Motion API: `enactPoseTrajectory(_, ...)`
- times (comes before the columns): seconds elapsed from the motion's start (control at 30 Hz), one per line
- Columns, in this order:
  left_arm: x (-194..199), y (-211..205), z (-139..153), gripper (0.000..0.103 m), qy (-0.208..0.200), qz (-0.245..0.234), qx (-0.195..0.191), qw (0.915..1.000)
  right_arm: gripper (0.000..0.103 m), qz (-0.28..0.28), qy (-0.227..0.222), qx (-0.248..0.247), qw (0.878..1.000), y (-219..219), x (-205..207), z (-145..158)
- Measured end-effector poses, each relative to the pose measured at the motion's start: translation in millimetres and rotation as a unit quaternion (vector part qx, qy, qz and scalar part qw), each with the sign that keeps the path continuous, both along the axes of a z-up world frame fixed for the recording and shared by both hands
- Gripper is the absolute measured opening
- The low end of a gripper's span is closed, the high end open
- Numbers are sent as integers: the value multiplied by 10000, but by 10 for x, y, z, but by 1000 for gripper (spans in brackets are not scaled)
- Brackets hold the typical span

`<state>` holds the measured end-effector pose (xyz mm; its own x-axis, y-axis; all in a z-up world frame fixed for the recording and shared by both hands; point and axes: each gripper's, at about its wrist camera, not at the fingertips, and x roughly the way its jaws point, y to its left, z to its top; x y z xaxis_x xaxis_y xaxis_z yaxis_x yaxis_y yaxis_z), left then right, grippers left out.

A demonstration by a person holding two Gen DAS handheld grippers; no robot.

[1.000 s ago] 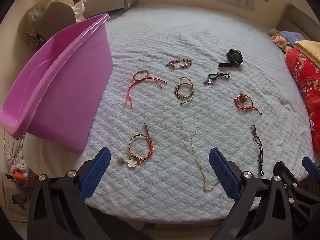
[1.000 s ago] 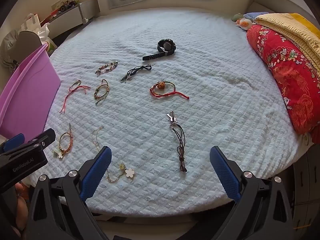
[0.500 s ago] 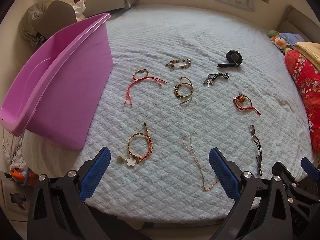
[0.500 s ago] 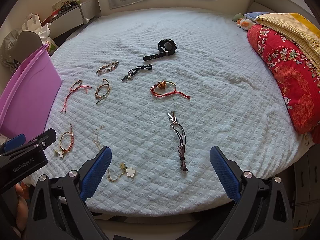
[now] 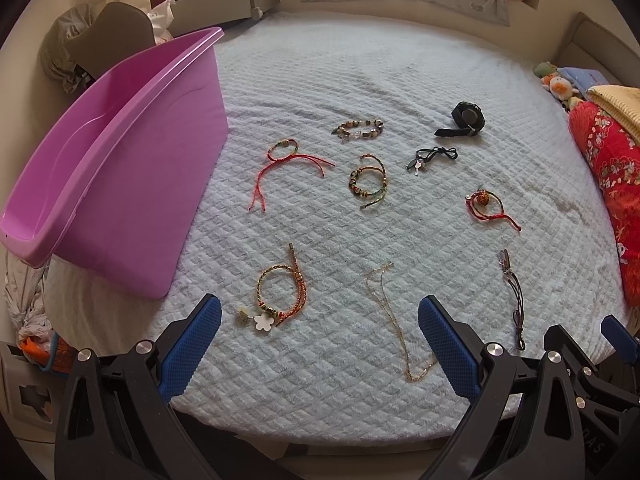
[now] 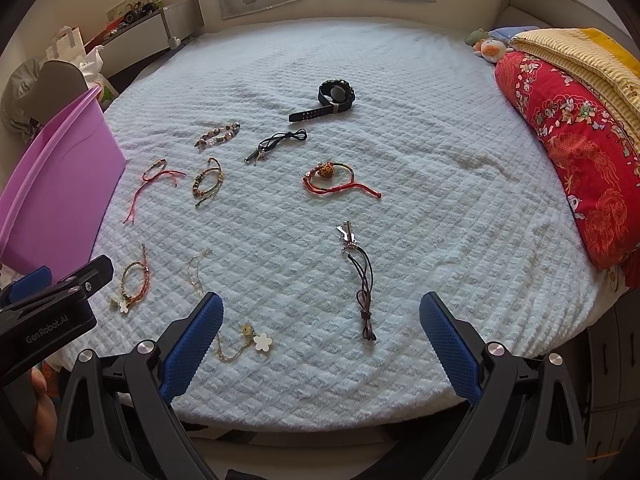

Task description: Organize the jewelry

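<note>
Several pieces of jewelry lie spread on a pale blue quilted bed. Nearest my open left gripper are a braided bracelet with a white flower charm and a thin gold chain. A pink tub stands at the left edge. My open right gripper hovers over the bed's front edge, with a dark cord with keys and a gold chain with a flower charm between its fingers' span. Farther off lie a red bracelet with a heart bead and a black watch.
Red patterned and yellow quilts are piled along the right side with small plush toys. A beaded bracelet, a red string bracelet, a double bead bracelet and a black cord lie mid-bed. The left gripper's body shows at lower left.
Both views have shifted only slightly; the grippers stay open and hovering at the bed's front edge. No jewelry has moved.
</note>
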<state>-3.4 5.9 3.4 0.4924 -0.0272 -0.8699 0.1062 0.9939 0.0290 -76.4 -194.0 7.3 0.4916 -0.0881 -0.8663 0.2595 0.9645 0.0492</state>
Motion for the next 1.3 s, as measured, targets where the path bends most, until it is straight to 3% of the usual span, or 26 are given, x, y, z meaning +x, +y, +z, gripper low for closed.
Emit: enactPoseTrajectory(1.3, -67, 13, -83, 97, -6, -5, 43, 10000, 94, 50, -69, 48, 10000, 4, -44, -13)
